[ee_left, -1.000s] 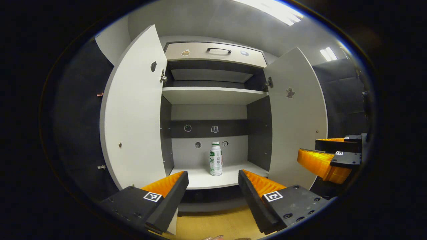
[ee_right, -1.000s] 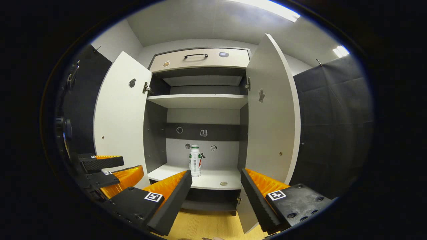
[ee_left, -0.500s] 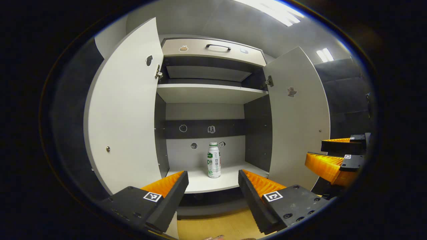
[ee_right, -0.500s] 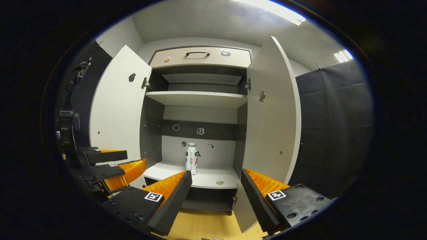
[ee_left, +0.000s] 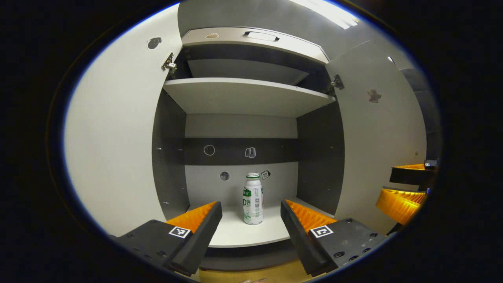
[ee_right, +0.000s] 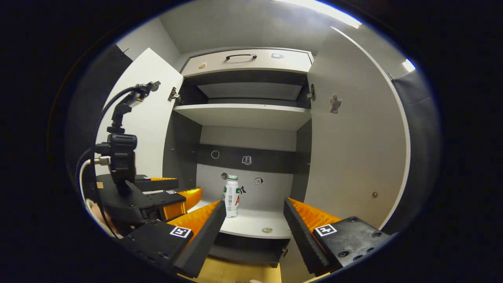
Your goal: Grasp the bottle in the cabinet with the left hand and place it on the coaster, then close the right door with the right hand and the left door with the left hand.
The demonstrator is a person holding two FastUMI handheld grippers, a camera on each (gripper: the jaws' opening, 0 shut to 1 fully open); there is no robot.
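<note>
White-and-grey two-door cabinet (ee_left: 243, 94) with both doors swung outward: left door (ee_left: 114, 149) and right door (ee_left: 377, 149), each a plain white panel. An upper white shelf (ee_left: 247, 96) spans the interior beneath a drawer front with a dark bar handle (ee_right: 240, 57). On the lower white shelf (ee_left: 251, 232) stands the small white plastic bottle with a green label and pale cap (ee_left: 252, 198), upright, near the back wall and roughly central. The left gripper (ee_left: 251, 220) is held just in front of the lower shelf, its fingers spread wide with the bottle seen between them, not touching it. The right gripper (ee_right: 254, 226) is likewise spread wide and grips nothing. A small round coaster (ee_right: 267, 230) lies on the lower shelf near its front edge, to the right of the bottle and apart from it
</note>
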